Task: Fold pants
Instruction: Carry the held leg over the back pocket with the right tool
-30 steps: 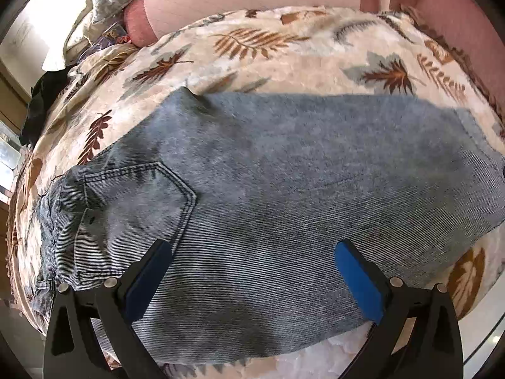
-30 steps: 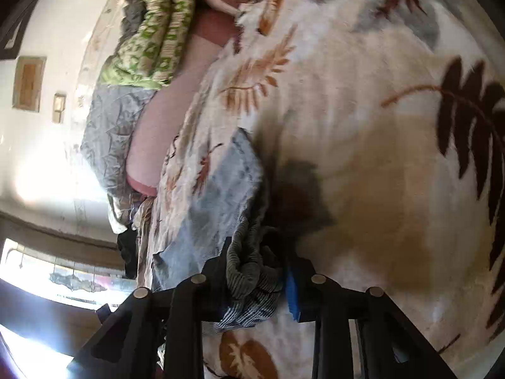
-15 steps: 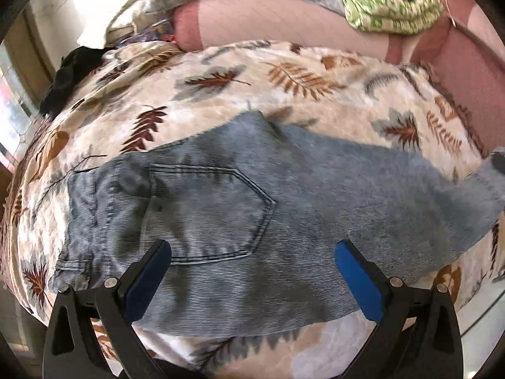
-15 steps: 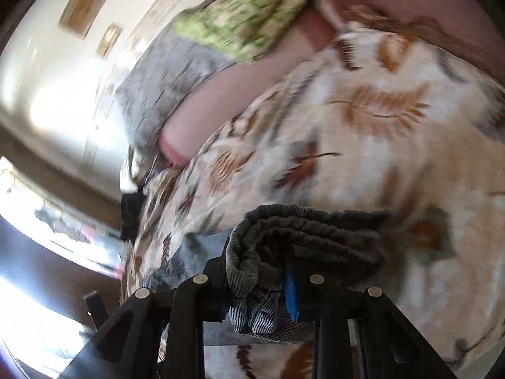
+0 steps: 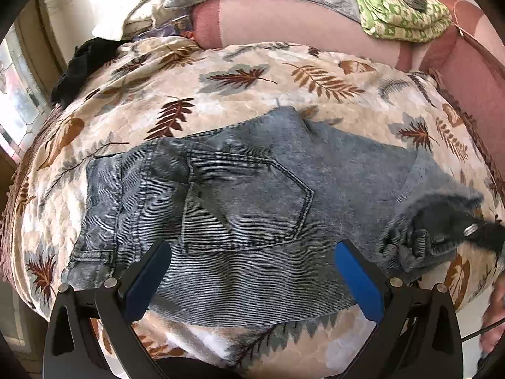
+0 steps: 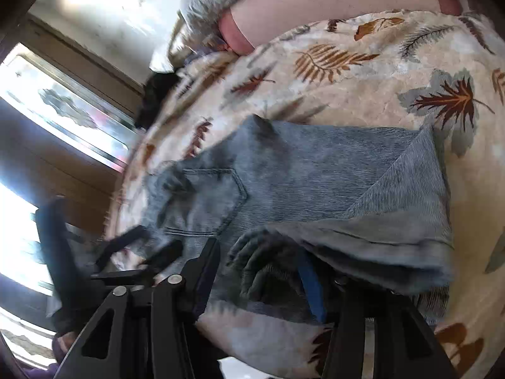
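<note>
While the jeans [image 5: 246,208] are being spread on the leaf-print bedspread [image 5: 240,94] (back pocket [image 5: 249,202] upward), their bunched leg hem [image 6: 268,268] is being clenched by the right gripper [image 6: 262,271]; the left gripper [image 5: 252,278] is being held released above the near edge.

Bright window [image 6: 63,120] glare, fisheye bending, motion blur

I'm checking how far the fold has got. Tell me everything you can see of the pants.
The pants are faded blue-grey denim with fine ribbing, lying flat on the leaf-print bedspread, back pocket up, waistband at the left wrist view's left. The leg end is bunched in the shut right gripper and lifted back over the leg, its paler inner side showing. The open left gripper hovers above, seemingly not touching.
</note>
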A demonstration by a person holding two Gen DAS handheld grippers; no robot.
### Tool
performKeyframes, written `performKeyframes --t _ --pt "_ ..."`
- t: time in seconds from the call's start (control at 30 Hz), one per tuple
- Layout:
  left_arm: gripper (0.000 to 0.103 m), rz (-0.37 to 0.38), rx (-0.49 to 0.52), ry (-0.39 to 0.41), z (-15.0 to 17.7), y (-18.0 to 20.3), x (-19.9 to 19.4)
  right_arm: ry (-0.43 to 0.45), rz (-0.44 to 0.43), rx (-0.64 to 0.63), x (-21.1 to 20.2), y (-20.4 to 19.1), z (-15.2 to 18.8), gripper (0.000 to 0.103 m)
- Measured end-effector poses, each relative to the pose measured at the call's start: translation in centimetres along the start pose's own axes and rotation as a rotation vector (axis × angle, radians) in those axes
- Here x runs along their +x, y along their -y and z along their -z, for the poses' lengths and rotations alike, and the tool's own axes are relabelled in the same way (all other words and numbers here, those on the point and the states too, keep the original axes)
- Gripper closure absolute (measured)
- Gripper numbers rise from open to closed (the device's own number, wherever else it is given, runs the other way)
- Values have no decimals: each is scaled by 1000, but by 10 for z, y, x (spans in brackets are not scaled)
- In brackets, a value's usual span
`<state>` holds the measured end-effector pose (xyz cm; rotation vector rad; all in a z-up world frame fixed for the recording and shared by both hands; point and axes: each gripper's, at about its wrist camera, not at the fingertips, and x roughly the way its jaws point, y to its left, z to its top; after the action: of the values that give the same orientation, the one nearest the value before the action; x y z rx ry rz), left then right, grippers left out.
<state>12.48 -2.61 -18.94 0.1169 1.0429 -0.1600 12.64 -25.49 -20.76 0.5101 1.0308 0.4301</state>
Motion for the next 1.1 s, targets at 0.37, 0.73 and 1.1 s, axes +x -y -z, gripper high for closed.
performKeyframes --t 0.37,0.73,1.1 --pt "0 40 118 7 3 38 6 233 -48 307 -87 97 14 38" --pt "0 115 190 19 7 58 5 111 -42 345 -50 95 20 33" --pt "0 201 232 -3 7 71 17 93 109 354 -41 90 19 33"
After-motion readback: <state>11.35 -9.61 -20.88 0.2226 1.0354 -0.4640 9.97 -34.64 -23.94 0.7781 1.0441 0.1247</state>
